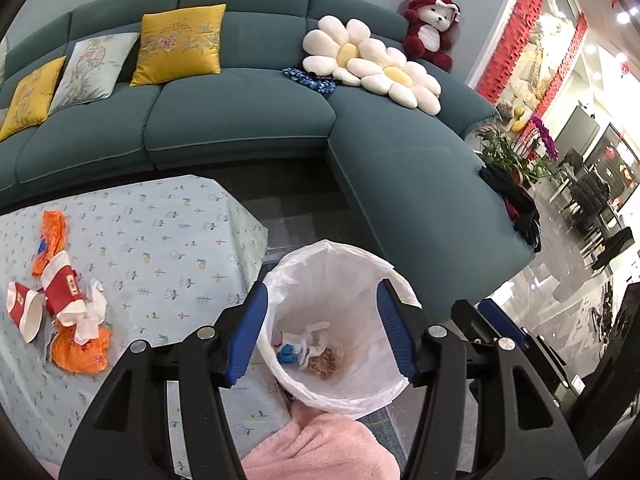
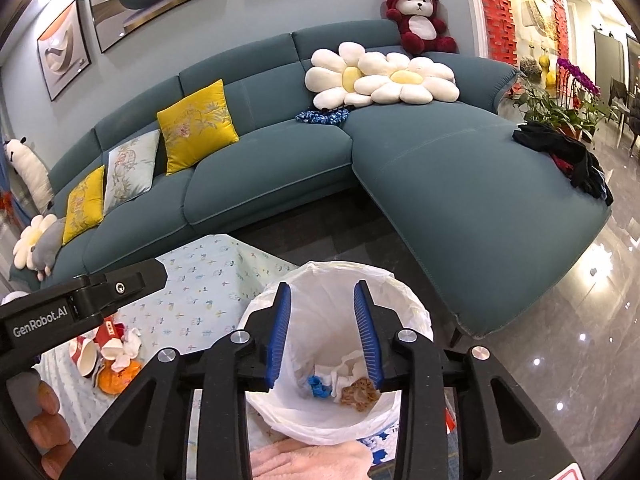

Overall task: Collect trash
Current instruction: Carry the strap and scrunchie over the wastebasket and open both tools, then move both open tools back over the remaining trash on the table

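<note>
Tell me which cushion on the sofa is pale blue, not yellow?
The pale blue floral cushion sits between the two yellow embroidered cushions on the teal sofa; the others along that row are yellow.

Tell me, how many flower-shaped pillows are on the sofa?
3. Two white flower pillows overlap near the sofa corner, below the red teddy bear. A third sits at the sofa's far left end. Others may be hidden.
</note>
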